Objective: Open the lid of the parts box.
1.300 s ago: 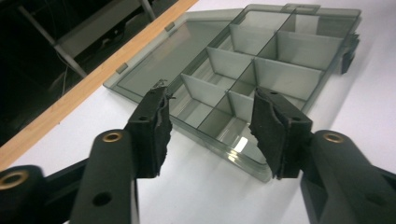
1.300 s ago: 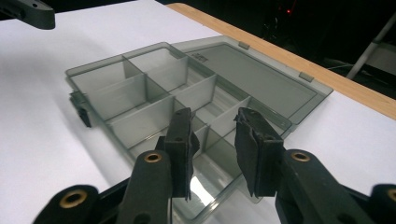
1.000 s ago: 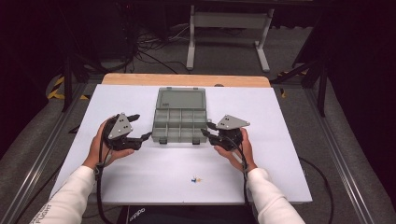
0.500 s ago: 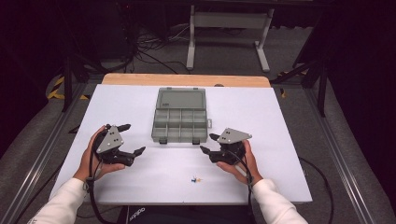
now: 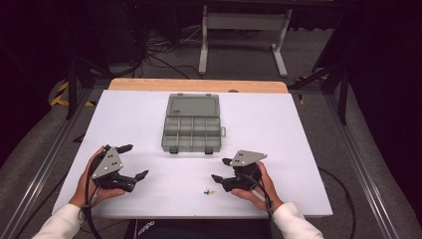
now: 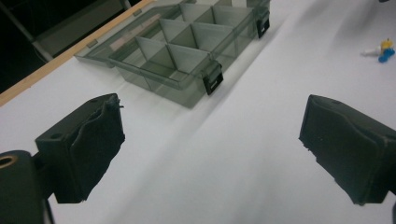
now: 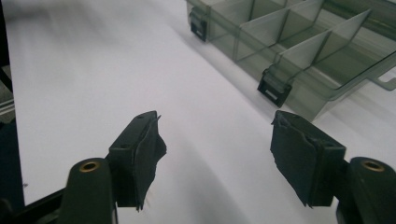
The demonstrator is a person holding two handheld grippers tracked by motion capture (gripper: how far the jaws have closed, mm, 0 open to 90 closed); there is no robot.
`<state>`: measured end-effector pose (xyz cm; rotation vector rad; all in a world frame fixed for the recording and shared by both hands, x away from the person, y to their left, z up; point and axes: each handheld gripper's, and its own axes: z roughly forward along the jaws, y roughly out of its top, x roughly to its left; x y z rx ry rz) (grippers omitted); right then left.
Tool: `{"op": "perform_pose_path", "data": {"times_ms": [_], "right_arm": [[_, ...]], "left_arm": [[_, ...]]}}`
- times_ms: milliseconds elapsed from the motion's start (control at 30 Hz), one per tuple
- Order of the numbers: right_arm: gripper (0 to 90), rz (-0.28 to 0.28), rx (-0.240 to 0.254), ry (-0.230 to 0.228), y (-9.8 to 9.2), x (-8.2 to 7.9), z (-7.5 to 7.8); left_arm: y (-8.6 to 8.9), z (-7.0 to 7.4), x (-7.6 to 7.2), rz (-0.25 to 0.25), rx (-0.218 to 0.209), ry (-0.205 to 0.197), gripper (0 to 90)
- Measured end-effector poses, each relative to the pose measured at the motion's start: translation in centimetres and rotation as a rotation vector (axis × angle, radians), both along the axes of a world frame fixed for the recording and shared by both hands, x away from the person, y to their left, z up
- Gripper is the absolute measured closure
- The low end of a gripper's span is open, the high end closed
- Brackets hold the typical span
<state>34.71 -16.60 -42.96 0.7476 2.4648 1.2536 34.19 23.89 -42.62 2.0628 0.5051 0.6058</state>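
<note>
From above, in the high view, the grey compartment box (image 5: 191, 123) sits at the middle of the white table (image 5: 298, 129), its lid laid open toward the top of the frame and two dark latches on its near edge. At lower left the left gripper (image 5: 133, 162) rests in a hand, jaws spread wide with nothing between them; at lower right of centre the right gripper (image 5: 222, 169) is held likewise, jaws parted and empty, having just been opening. Between the two grippers, just left of the right one, lie a few small coloured pieces (image 5: 208, 191) on the bare table, too small to tell apart. Along the left gripper view, the left gripper's (image 6: 210, 140) black jaws stand far apart at the lower corners; the box (image 6: 177, 42) fills the upper middle with its dividers clear to see, and the coloured pieces (image 6: 380, 50) appear at the upper right edge as blue, yellow and white bits. Along the right gripper view, the right gripper's (image 7: 217, 144) jaws are apart over bare white, with the box (image 7: 299, 46) at upper right, one latch close to the right jaw.
</note>
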Motion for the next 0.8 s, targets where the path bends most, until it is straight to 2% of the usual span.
{"op": "perform_pose_path", "data": {"times_ms": [100, 167, 267, 467, 567, 800], "right_arm": [[35.1, 0.022, -0.016, 0.018, 0.5, -0.5, -0.3], [38.4, 0.034, -0.039, 0.022, 0.8, -0.8, -0.4], [43.3, 0.064, -0.051, 0.039, 1.4, -1.2, -0.7], [52.5, 0.107, -0.086, 0.074, 2.3, -1.5, -1.5], [55.7, 0.112, -0.087, 0.091, 2.4, -1.4, -1.9], [61.3, 0.121, -0.089, 0.104, 2.7, -1.2, -2.3]], "left_arm": [[0.3, -0.3, -0.4, -0.004, -0.002, 0.017, 6.9], [0.4, -0.4, -0.7, -0.006, 0.011, 0.016, 7.0], [0.4, -0.6, -1.1, -0.011, 0.008, 0.025, 7.1], [0.2, -1.0, -1.2, -0.028, 0.02, 0.048, 7.6], [0.0, -1.0, -1.3, -0.04, 0.041, 0.043, 8.3], [-0.1, -1.2, -1.2, -0.043, 0.049, 0.05, 8.7]]}}
